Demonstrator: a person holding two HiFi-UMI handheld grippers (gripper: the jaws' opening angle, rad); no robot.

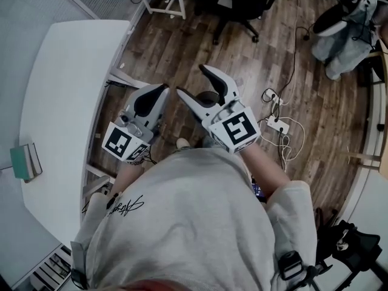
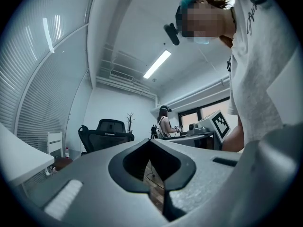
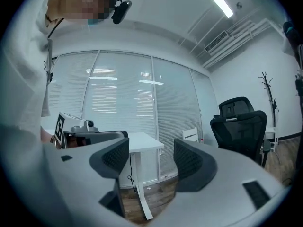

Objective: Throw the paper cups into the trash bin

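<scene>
No paper cup shows in any view. I cannot tell whether the dark round object point(image 1: 209, 97) on the floor, mostly hidden behind my right gripper, is a bin. My left gripper point(image 1: 163, 90) is held in front of the person's chest, and its jaws are shut with nothing between them. In the left gripper view the tips of the left gripper point(image 2: 151, 143) meet over a hollow gap. My right gripper point(image 1: 189, 80) stands open and empty beside it. The right gripper view shows the right gripper point(image 3: 151, 160) with its two pads well apart, pointing at a desk.
A white table point(image 1: 66, 102) runs along the left with a green box point(image 1: 24, 160) on it. A black office chair point(image 1: 236, 5) stands ahead. A power strip with cables point(image 1: 276, 123) lies on the wood floor at the right. Another person point(image 2: 164, 122) stands at a far desk.
</scene>
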